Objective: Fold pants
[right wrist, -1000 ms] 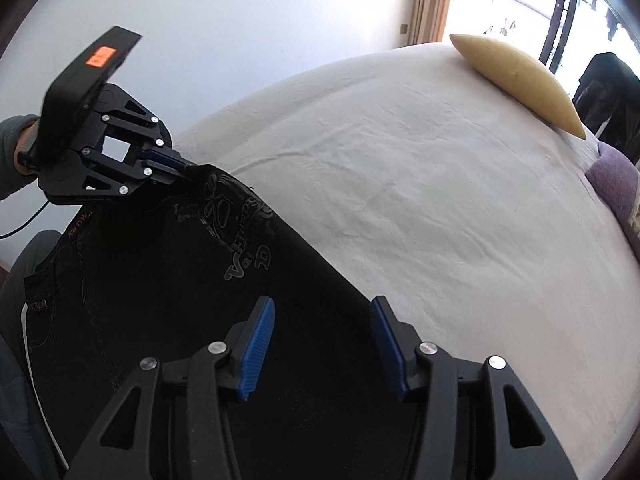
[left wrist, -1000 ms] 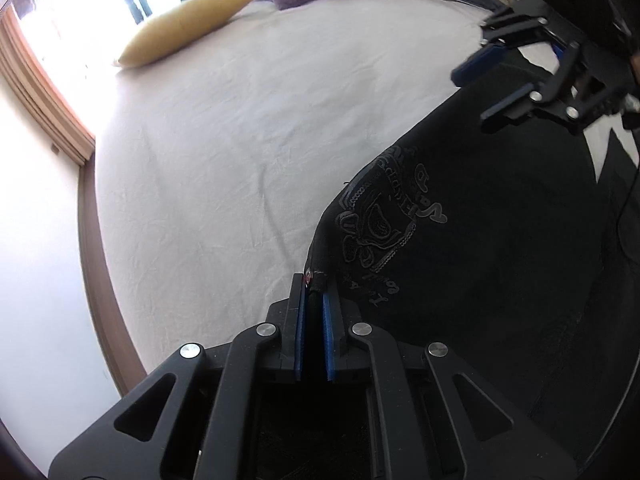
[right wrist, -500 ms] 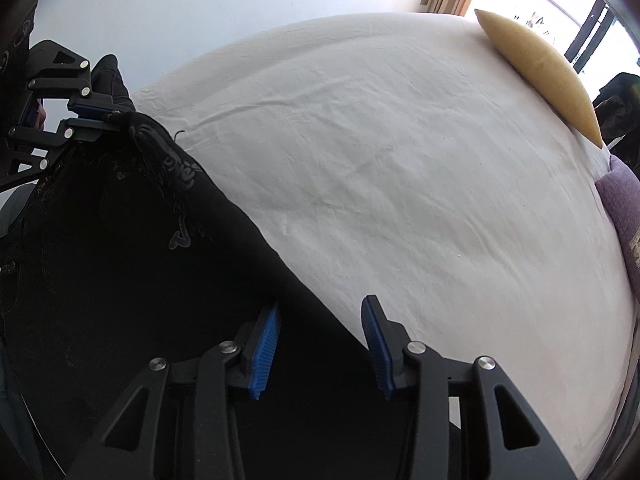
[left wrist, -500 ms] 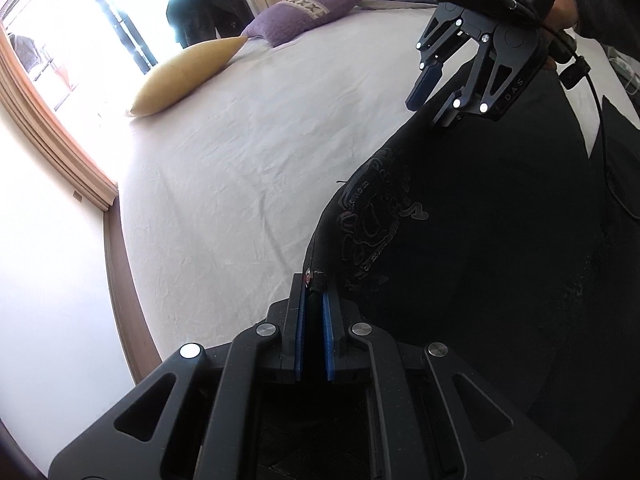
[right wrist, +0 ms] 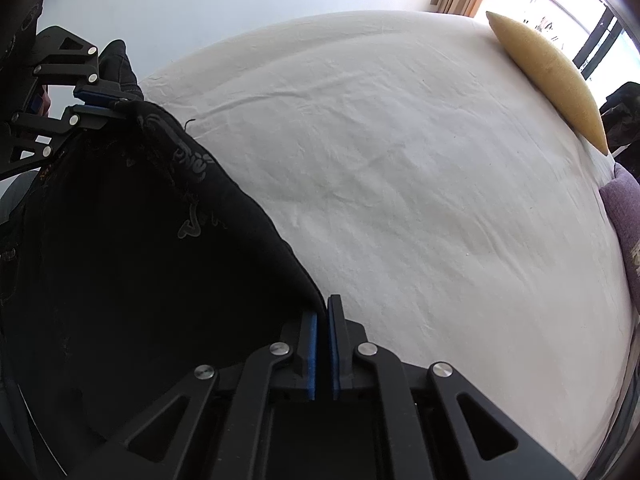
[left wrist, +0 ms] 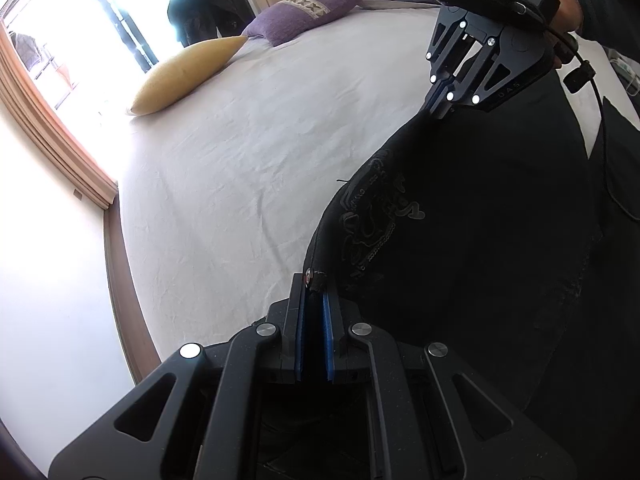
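Now left gripper (left wrist: 315, 289) clamps black pants (left wrist: 480, 240) edge; right gripper (right wrist: 322, 312) just closed on it (over bed (right wrist: 400, 160)).

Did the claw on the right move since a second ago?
Yes. In the left wrist view the right claw has swung in from the frame's right edge toward the purple cushion, and its jaws have just closed on the black embroidered pants.
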### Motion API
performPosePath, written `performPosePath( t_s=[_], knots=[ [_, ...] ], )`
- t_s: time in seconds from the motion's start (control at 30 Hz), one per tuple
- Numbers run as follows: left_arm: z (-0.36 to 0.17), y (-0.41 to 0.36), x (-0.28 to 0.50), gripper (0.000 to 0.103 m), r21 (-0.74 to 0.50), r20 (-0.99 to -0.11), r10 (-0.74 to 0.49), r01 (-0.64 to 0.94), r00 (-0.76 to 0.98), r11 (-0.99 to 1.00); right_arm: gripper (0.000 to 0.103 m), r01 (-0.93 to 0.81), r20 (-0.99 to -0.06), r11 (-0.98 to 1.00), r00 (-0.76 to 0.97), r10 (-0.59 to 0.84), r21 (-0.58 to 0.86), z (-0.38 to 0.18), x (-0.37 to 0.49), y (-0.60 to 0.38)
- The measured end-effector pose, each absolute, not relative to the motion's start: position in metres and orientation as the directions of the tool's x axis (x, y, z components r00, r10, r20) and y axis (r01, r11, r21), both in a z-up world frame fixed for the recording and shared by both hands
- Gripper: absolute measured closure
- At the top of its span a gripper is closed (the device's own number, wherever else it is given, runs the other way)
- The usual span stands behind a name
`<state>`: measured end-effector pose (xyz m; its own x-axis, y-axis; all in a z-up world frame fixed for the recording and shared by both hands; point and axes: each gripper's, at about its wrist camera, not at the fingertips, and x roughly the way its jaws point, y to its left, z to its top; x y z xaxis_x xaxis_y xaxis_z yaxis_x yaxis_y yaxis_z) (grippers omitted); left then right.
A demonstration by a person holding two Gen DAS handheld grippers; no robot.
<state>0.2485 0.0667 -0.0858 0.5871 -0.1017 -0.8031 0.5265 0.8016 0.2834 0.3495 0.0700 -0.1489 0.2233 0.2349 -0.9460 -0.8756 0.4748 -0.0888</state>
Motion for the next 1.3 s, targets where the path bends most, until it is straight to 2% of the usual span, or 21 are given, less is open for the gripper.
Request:
performPosePath(
  t_s=[0.57,1.07,1.3],
  knots=[
    [-0.075,0.061,0.232,0.097,0.265,-0.809,-0.112,0.527,0.577,0.807,0.099,-0.881,-0.922,0.461,0.261,0.286,-0.106,-0.127,0.283,0.072],
    [-0.062,0.044,0.156,0.097,0.254,-0.814,-0.174,0.609,0.554,0.751,0.099,-0.923,-0.924,0.376,0.211,0.318,-0.081,-0.112,0.188,0.076],
    [-0.065,0.042,0.105,0.097,0.274,-0.829,-0.189,0.676,0.527,0.684,0.099,-0.945,-0.924,0.292,0.235,0.303,-0.145,-0.106,0.128,0.077]
  ],
)
